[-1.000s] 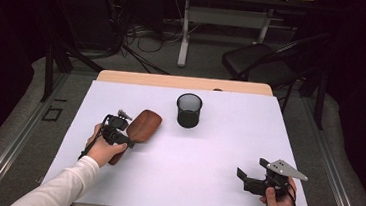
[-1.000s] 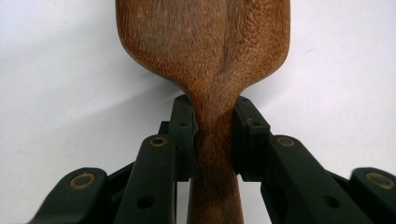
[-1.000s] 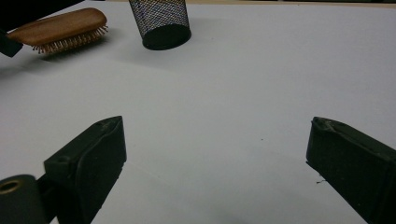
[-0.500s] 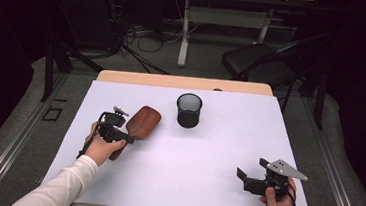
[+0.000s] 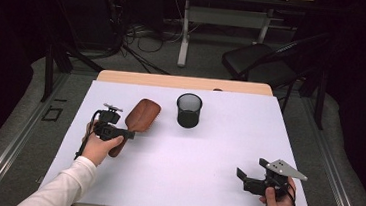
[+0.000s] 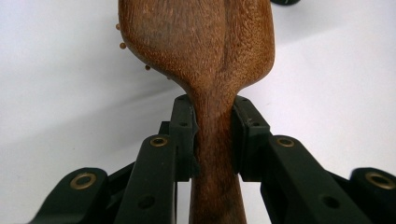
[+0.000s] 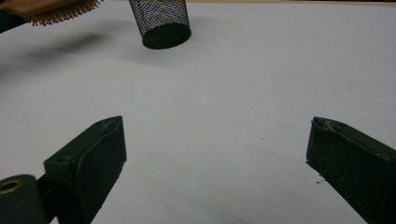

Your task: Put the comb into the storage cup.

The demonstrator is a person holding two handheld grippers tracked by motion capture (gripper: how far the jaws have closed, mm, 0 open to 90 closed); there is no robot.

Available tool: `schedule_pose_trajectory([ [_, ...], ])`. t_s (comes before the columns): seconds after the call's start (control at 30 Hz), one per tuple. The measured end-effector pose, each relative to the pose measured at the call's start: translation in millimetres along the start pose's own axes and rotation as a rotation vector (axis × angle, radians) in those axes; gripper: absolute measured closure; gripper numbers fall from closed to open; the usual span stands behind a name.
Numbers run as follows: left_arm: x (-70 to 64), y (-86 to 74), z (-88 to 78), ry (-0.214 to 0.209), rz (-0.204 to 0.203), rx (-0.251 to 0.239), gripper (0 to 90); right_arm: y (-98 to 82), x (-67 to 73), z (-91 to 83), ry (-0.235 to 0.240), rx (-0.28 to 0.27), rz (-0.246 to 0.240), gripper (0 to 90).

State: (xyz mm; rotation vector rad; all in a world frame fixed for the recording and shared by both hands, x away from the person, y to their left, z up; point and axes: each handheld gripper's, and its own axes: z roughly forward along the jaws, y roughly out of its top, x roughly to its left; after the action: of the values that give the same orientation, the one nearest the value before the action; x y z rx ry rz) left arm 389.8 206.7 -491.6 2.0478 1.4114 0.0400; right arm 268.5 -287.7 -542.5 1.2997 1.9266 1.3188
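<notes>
The wooden hairbrush (image 5: 142, 115) was up off the white worktop (image 5: 206, 155) at its left side, held by the handle in the left tongs (image 5: 127, 134), with its broad oval head pointing away from the person and toward the far edge. In the left gripper view, the two black pads were pressed against either side of the narrow neck of the wooden hairbrush (image 6: 205, 60), just below where it widens into the head, and the smooth brown back of the brush faced the camera; a few small round bristle tips peeked out along its left edge. A soft shadow lay on the white surface beneath it. A black mesh cup (image 5: 189, 110) stood upright near the middle of the far half of the worktop, just to the right of the brush head and apart from it. Over at the near right corner, the right tongs (image 5: 245, 176) rested low in the person's other hand, well away from both brush and cup. In the right gripper view its jaws stood wide apart with bare white worktop (image 7: 224, 116) between them, the black mesh cup (image 7: 161, 23) farther off at the top and the bristled underside of the brush (image 7: 51, 10) at the upper left corner.
</notes>
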Motion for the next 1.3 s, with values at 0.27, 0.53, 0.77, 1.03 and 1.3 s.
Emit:
schedule_pose_trajectory([
  [0.27,1.4,0.6,-10.8,-0.039,-0.02,-0.088,73.0,0.1,0.3,0.0,0.003,0.007,0.001,4.7],
  [0.53,-4.4,1.8,-18.0,-0.065,-0.01,-0.163,73.0,-0.3,0.0,0.8,0.0,0.003,-0.002,4.7],
  [0.77,-8.4,5.6,-21.1,-0.077,-0.002,-0.206,73.0,-0.5,-0.1,0.9,-0.001,0.005,-0.002,4.7],
  [1.03,-15.1,10.4,-23.6,-0.114,0.023,-0.265,73.0,0.0,0.9,1.5,0.001,0.014,-0.007,4.7],
  [1.3,-22.3,14.5,-27.5,-0.152,0.04,-0.313,73.0,0.1,1.7,4.9,0.0,0.022,-0.01,4.7],
])
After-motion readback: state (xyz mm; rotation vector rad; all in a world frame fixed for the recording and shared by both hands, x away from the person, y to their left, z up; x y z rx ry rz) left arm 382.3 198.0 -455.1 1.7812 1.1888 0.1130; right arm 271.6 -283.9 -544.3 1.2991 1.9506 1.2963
